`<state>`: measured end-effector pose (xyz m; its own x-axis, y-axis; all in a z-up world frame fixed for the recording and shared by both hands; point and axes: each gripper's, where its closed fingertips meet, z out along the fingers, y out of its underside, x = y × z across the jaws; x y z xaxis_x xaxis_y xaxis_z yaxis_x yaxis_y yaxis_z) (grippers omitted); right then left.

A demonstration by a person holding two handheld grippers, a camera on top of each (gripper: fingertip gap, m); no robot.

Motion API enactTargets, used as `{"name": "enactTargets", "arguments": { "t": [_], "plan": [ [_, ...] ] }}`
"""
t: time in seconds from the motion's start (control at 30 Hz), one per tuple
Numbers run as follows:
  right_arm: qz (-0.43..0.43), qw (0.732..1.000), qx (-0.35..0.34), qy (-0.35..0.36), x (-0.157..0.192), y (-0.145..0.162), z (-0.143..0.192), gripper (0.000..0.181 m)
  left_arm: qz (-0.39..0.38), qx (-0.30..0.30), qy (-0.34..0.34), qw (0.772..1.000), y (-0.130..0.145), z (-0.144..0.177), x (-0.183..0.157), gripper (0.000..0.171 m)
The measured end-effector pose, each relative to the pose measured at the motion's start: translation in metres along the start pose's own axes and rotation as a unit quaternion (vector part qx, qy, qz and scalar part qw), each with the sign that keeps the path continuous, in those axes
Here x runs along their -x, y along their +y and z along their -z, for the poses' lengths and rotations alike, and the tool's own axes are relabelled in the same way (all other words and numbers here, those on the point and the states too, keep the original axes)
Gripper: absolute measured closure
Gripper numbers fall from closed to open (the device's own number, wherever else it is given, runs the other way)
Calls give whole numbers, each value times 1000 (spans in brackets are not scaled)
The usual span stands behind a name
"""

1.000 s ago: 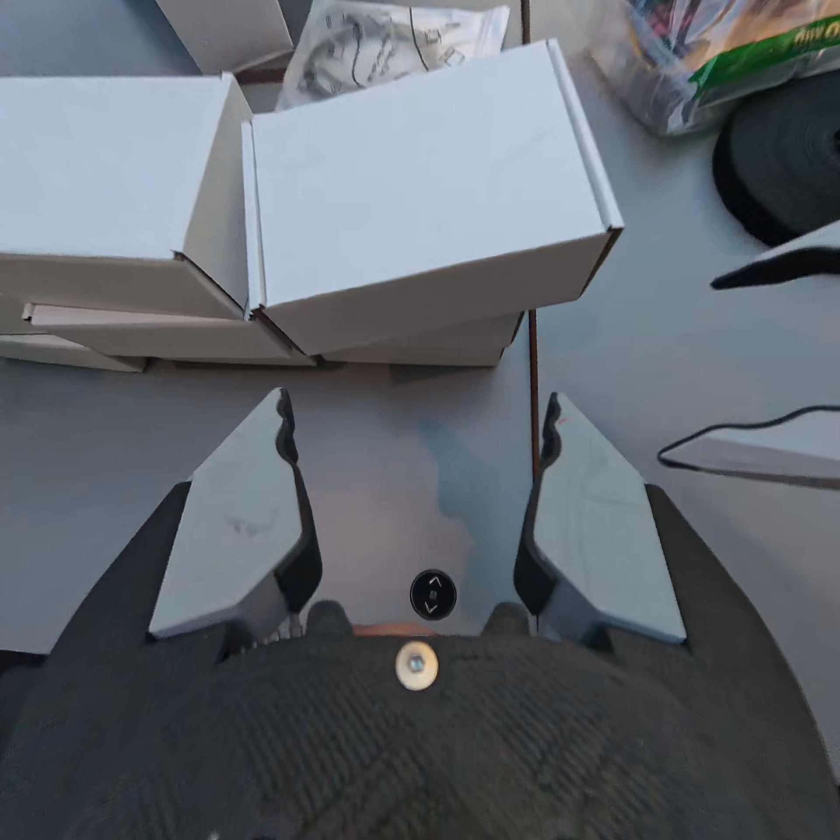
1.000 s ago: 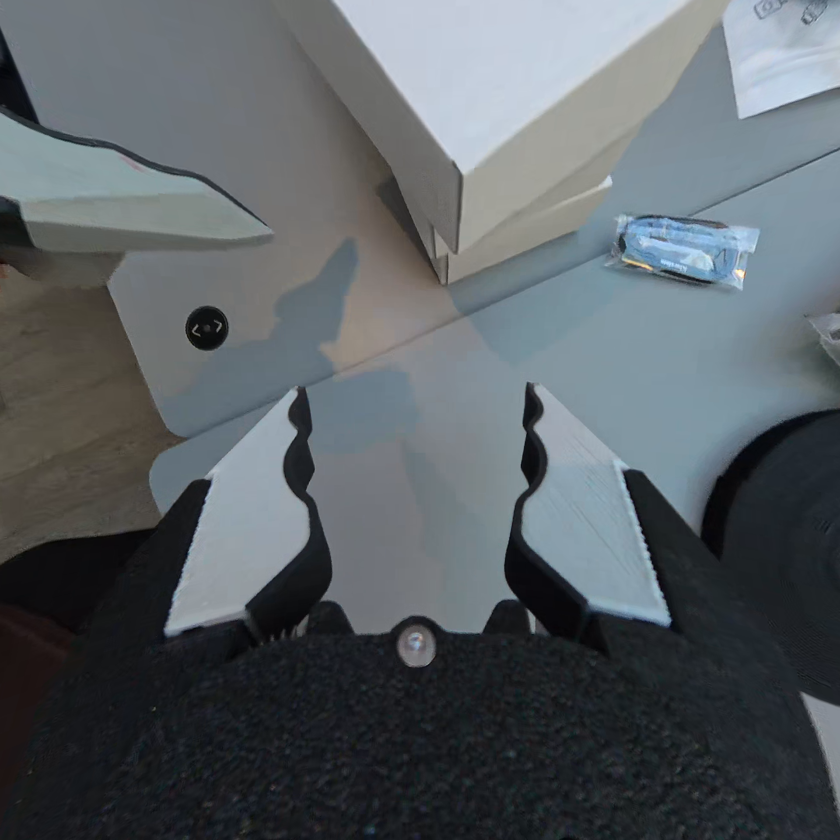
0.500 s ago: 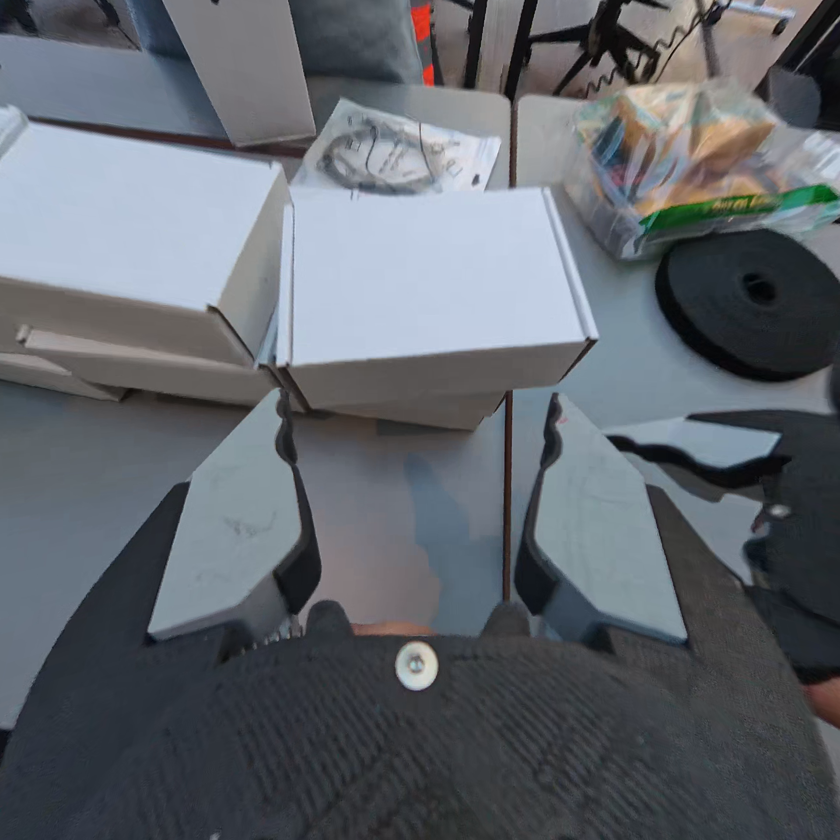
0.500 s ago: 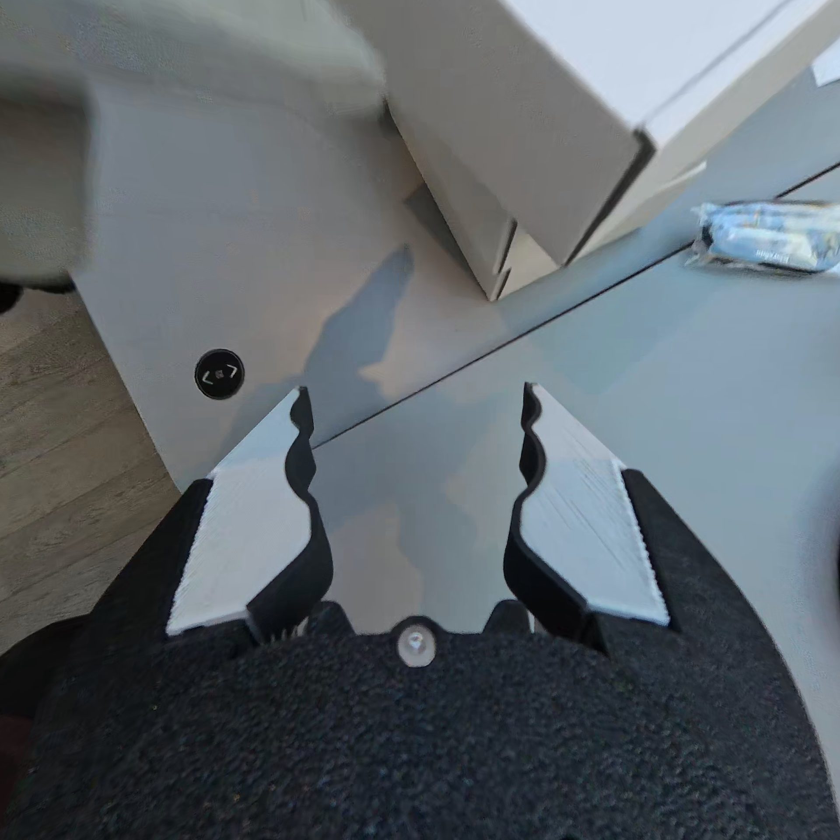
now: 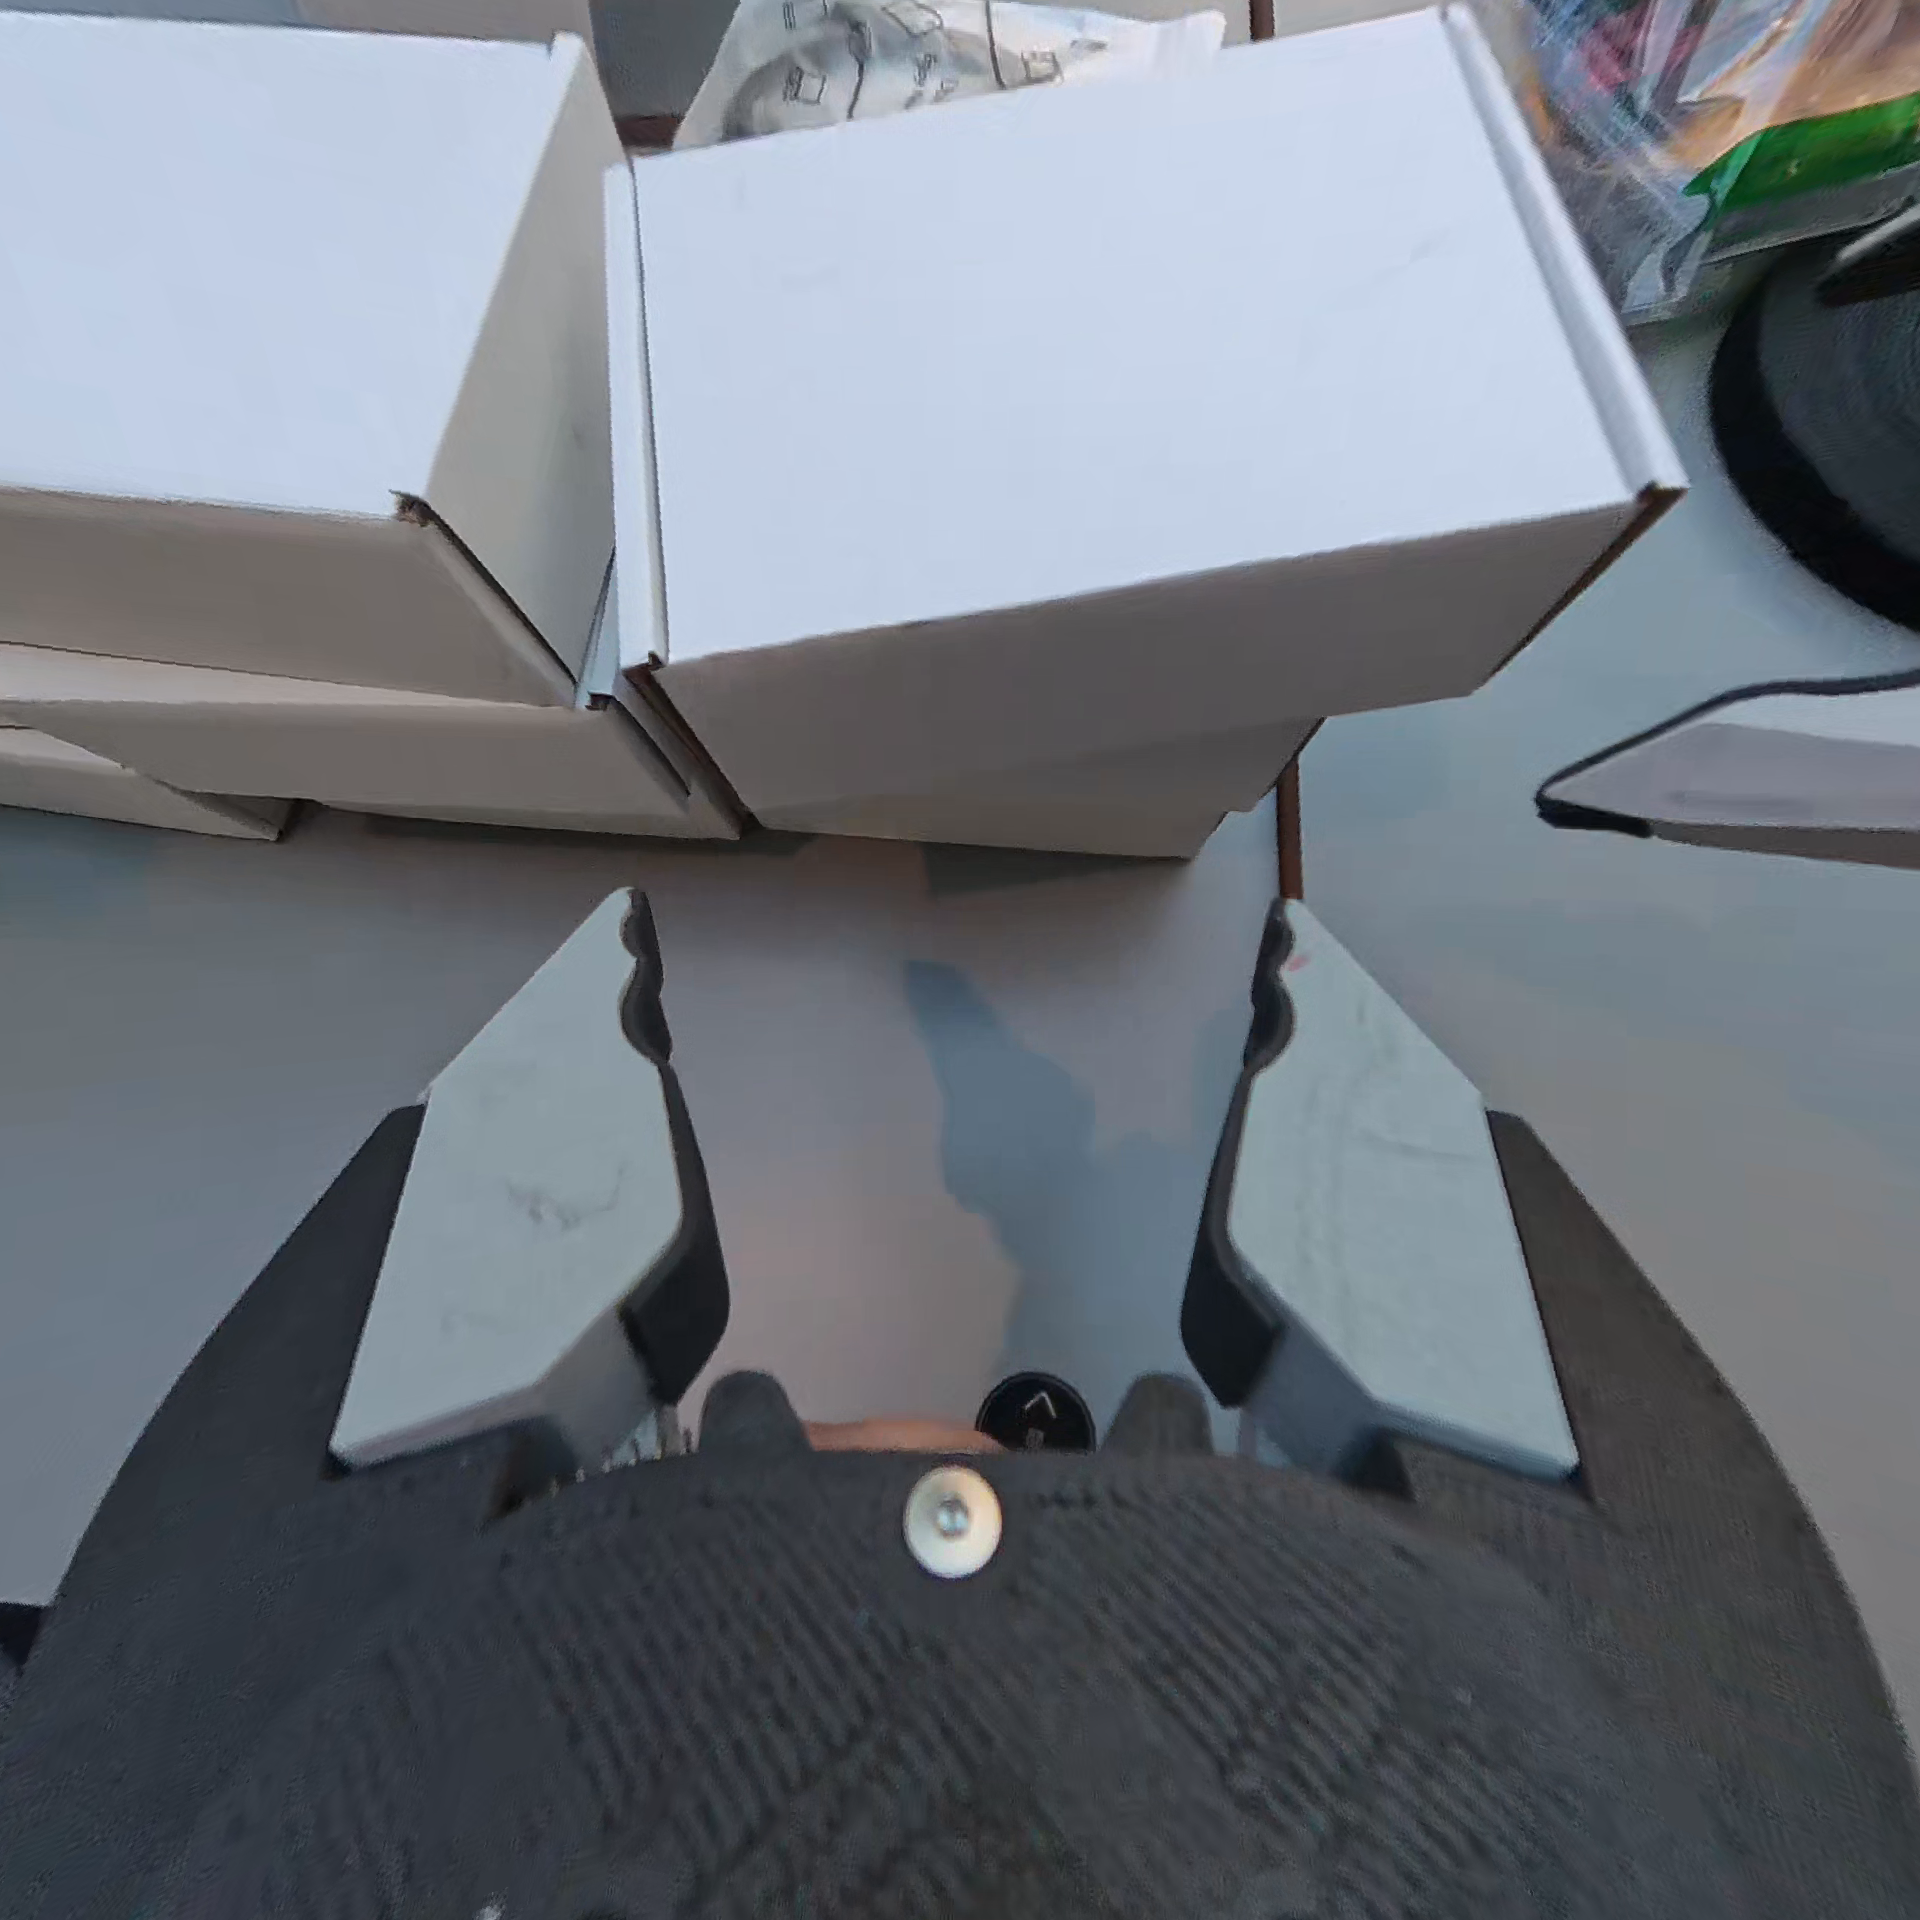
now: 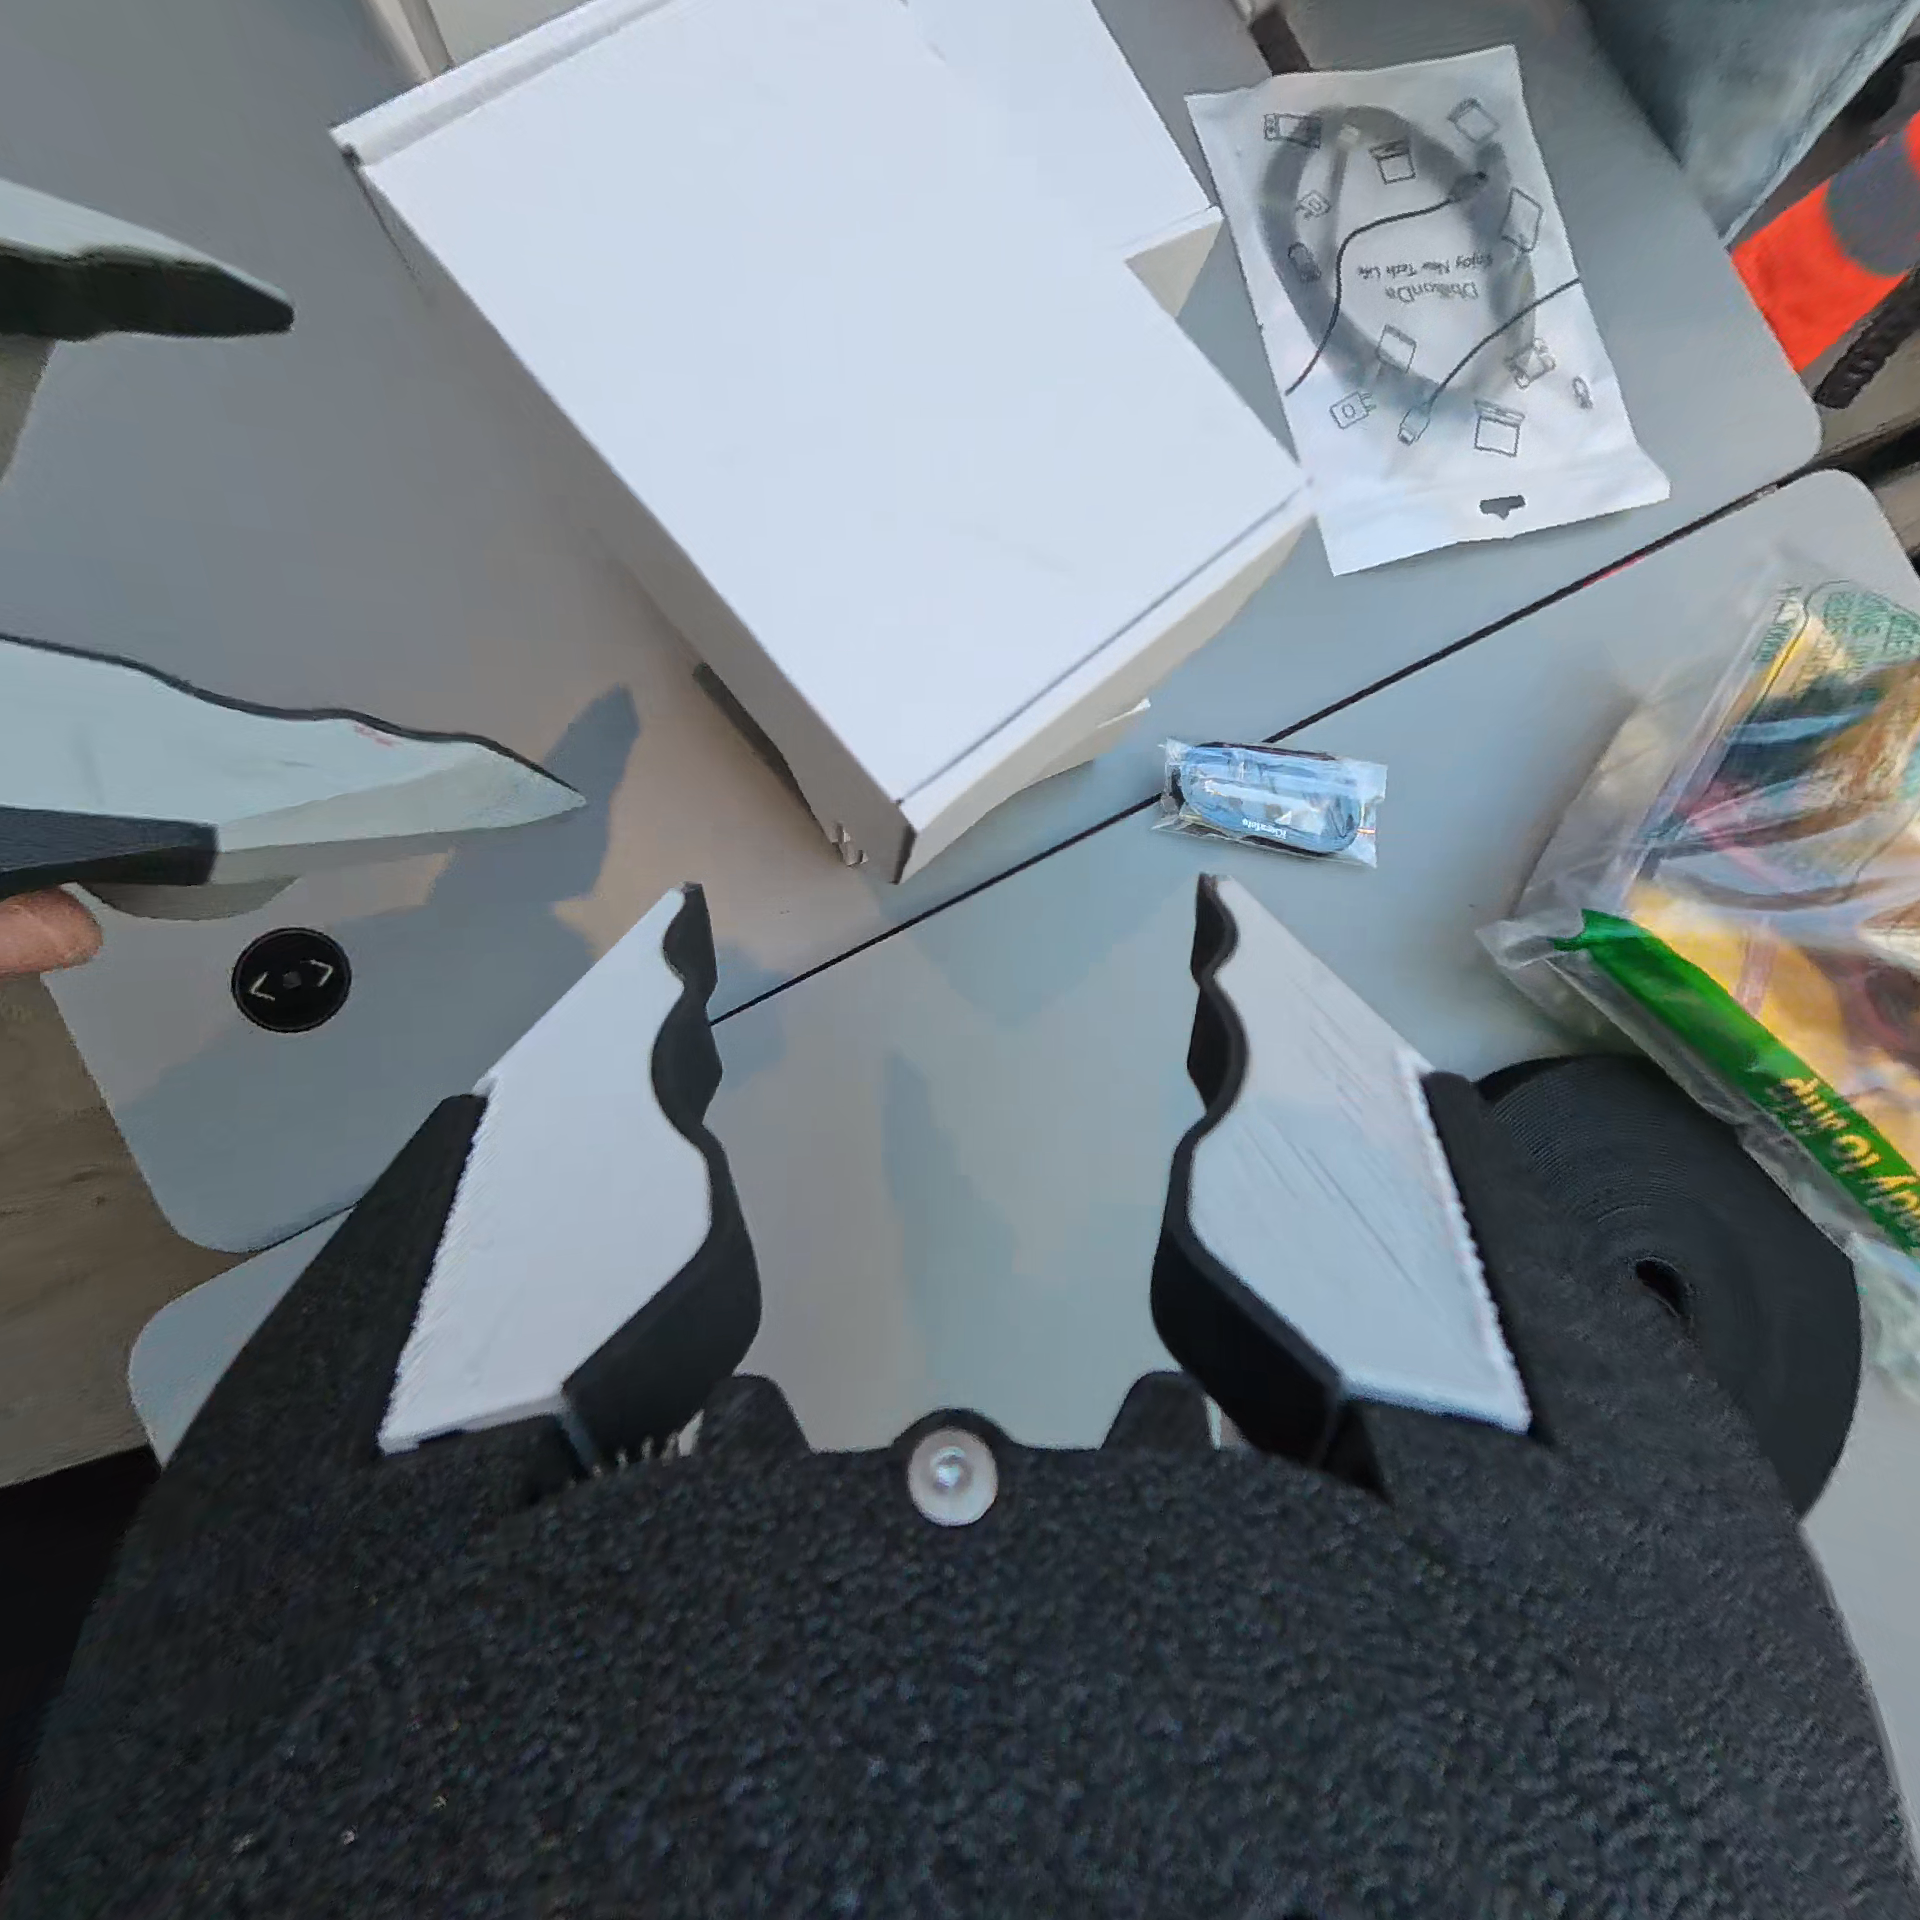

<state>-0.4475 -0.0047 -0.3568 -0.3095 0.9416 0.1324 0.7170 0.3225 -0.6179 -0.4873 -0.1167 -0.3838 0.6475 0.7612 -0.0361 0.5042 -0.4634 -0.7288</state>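
Note:
My left gripper [image 5: 956,925] is open and empty, low over the grey table [image 5: 208,1039], just short of a stack of white cardboard boxes. The nearest closed white box [image 5: 1091,364] lies straight ahead on a flatter box; another white box [image 5: 260,291] sits to its left. My right gripper [image 6: 948,899] is open and empty above the seam between two tabletops. The same white box [image 6: 831,416] lies ahead of it, and a small clear packet with blue contents [image 6: 1273,800] lies just beyond its right finger. The left gripper's fingers [image 6: 312,790] show at the left edge.
A white bag with a black cable [image 6: 1423,312] lies behind the box. A clear bag of colourful items [image 6: 1766,883] and a black tape roll [image 6: 1683,1278] sit at the right. A black round button [image 6: 291,979] is near the table corner; wood floor [image 6: 62,1247] lies beyond. The black round button [image 6: 291,979] is about 20 cm from both grippers' fingertips.
The left view has dropped back down and close to the boxes. The right gripper has pulled back and risen, now showing the box top, the cable bag and the colourful bag. Both stay open.

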Motion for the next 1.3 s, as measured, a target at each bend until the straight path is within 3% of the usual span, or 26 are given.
{"name": "enactTargets", "arguments": {
  "t": [0.07, 0.17, 0.23, 0.3, 0.4, 0.47, 0.5, 0.6, 0.67, 0.73, 0.8, 0.87, 1.03, 1.17, 1.3],
  "plan": [
    [-19, 1000, 8, -22, 11, 9, -6, 91, 4, -2, -3, 1000, -5, 3, 5, 60],
    [-83, 994, 26, -63, 23, 35, -17, 91, -2, -59, 0, 998, -44, 23, 15, 60],
    [-129, 983, 24, -132, 37, 44, -17, 93, -32, -88, 11, 996, -65, 35, 19, 58],
    [-185, 965, -4, -185, 40, 37, -13, 94, -92, -91, 16, 991, -69, 37, 19, 58],
    [-273, 933, -46, -231, 21, 11, -10, 95, -179, -63, 11, 982, -42, 32, 15, 59],
    [-345, 883, -49, -315, 23, -8, -11, 100, -223, -38, 6, 974, -10, 27, 8, 60],
    [-375, 861, -46, -342, 22, -15, -14, 94, -237, -29, 2, 971, 7, 26, 5, 62],
    [-431, 822, -45, -369, 16, -23, -25, 108, -265, -4, -1, 964, 50, 24, -7, 71],
    [-468, 783, -24, -410, 24, -22, -29, 121, -263, 5, 8, 965, 65, 25, -14, 72],
    [-514, 734, -23, -444, 27, -24, -28, 123, -252, 8, 15, 967, 70, 28, -19, 73],
    [-538, 711, -43, -450, 22, -26, -29, 123, -239, 10, 20, 971, 72, 29, -20, 74],
    [-548, 702, -53, -451, 22, -28, -30, 123, -227, 16, 23, 973, 73, 30, -21, 74],
    [-531, 713, -51, -455, 28, -25, -17, 124, -215, 21, 37, 976, 77, 36, -26, 77],
    [-531, 689, -78, -486, 19, -19, 26, 125, -208, 20, 48, 977, 81, 42, -30, 77],
    [-513, 707, -68, -481, 11, 28, 80, 125, -188, 18, 67, 980, 86, 49, -38, 77]
  ]
}}
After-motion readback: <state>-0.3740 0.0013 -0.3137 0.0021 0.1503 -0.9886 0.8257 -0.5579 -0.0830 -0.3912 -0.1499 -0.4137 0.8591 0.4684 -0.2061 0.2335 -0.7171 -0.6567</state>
